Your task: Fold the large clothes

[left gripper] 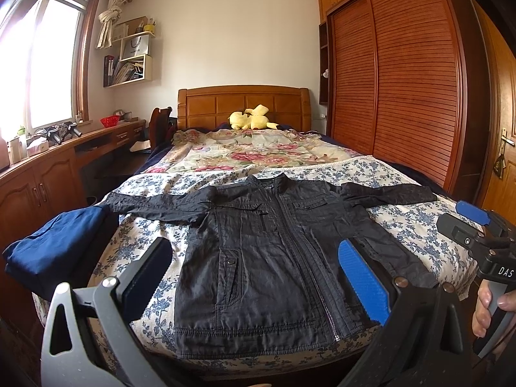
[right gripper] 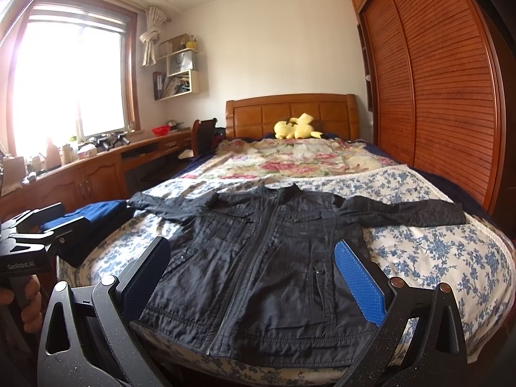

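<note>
A black zip jacket (left gripper: 267, 258) (right gripper: 267, 258) lies flat, front up, on the foot of the bed, collar away from me and both sleeves spread out sideways. My left gripper (left gripper: 254, 277) hovers open above the jacket's lower hem, nothing between its fingers. My right gripper (right gripper: 254, 277) is also open and empty, held over the hem a little to the right. In the left wrist view the right gripper (left gripper: 464, 222) shows at the right edge, held by a hand. The left gripper (right gripper: 48, 222) shows at the left edge of the right wrist view.
A folded blue garment (left gripper: 54, 248) (right gripper: 87, 219) rests at the bed's left edge beside the jacket's sleeve. The bed (left gripper: 425, 232) has a blue floral sheet, a rose quilt and a yellow plush toy (left gripper: 251, 119) at the headboard. A wooden wardrobe (left gripper: 403, 90) stands right, a desk (left gripper: 48, 174) left.
</note>
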Demonstrator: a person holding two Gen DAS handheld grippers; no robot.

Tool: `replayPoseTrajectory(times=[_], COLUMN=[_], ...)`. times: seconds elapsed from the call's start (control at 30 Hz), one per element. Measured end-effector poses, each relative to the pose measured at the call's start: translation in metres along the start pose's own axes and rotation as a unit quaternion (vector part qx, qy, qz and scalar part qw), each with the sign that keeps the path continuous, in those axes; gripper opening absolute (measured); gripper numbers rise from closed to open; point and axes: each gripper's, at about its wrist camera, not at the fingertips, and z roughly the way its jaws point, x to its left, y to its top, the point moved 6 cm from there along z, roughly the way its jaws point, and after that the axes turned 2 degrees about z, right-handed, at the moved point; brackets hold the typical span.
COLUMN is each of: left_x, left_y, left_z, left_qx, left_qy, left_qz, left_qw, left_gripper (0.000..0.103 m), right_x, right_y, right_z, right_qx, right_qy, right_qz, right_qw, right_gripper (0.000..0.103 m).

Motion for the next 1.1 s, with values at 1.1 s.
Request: replayPoseTrajectory(times=[1.1], left_x=[0.044], left_y=[-0.057], left_z=[0.094], left_qx=[0.089], left_qy=[0.028], left_qz=[-0.013], left_qw=[0.9956], left_gripper=[0.103], right_x=[0.003], right_y=[-0.034], right_z=[0.112], right_qx=[0.066], right_qy=[0.025], right_qz=[-0.028], right_qw=[0.997], right_gripper=[0.103])
